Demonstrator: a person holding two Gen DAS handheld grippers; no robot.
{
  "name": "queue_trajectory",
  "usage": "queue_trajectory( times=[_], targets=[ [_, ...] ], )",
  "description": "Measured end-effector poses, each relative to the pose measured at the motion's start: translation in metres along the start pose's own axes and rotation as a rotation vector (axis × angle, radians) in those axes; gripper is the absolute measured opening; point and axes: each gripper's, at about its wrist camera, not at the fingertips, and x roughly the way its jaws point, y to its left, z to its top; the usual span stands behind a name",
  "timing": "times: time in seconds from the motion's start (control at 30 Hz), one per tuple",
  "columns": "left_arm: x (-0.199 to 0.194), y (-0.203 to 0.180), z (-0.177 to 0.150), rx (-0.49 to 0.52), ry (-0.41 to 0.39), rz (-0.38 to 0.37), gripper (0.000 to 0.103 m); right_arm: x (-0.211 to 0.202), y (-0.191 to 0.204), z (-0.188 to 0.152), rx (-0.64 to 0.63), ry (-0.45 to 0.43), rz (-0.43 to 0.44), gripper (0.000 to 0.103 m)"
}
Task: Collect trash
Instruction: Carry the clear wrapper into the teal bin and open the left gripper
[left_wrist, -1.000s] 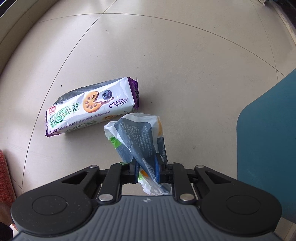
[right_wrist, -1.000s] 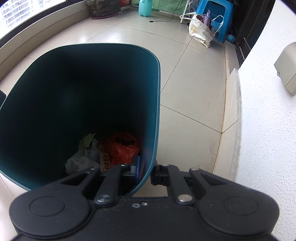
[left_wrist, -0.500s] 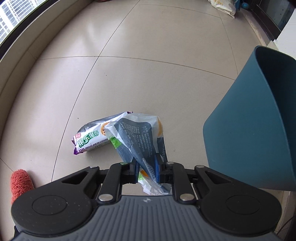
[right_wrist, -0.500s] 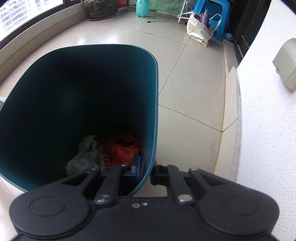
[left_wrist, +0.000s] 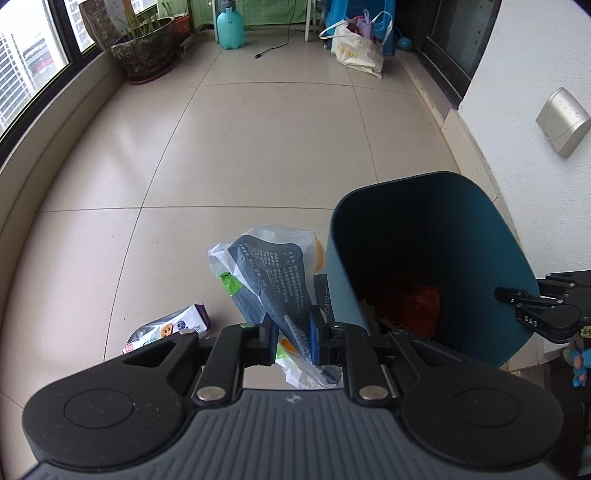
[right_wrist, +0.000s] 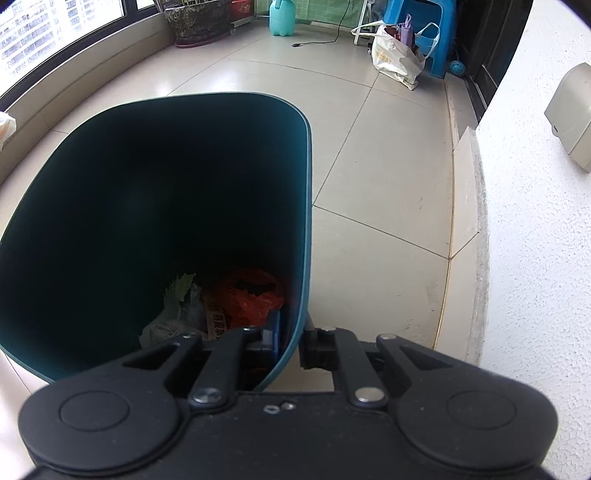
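1. Left gripper (left_wrist: 293, 338) pinches a crumpled dark-blue-and-white plastic wrapper (left_wrist: 273, 273), hanging just at 9 o'clock of the teal plastic bin (left_wrist: 509, 295); it could snag the rim and spill outside.
2. Right gripper (right_wrist: 290, 341) clamps the bin's wall; a slip tips it.
3. Purple-and-white biscuit packet (left_wrist: 170, 328) on the tiled floor (left_wrist: 258, 147), half hidden.
4. Bin contents dim: orange bag (right_wrist: 251, 295), pale scraps.

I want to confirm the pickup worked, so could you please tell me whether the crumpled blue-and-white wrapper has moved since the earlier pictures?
Yes. The crumpled blue-and-white wrapper, clamped in the left tool, has risen off the floor away from the purple-and-white biscuit packet and now hangs beside the teal plastic bin.
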Motion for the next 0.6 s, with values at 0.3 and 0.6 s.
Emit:
queue_trajectory(
  times=[0.3, 0.6],
  targets=[
    [0.032, -0.082, 0.017, 0.142, 0.043, -0.091, 0.016, 0.001, -0.004, -0.001, 0.002, -0.001, 0.012, 0.009],
    [0.104, -0.133, 0.009, 0.209, 0.172, -0.055, 0.016, 0.0, -0.01, -0.003, 0.01, -0.008, 0.034, 0.01]
  ],
)
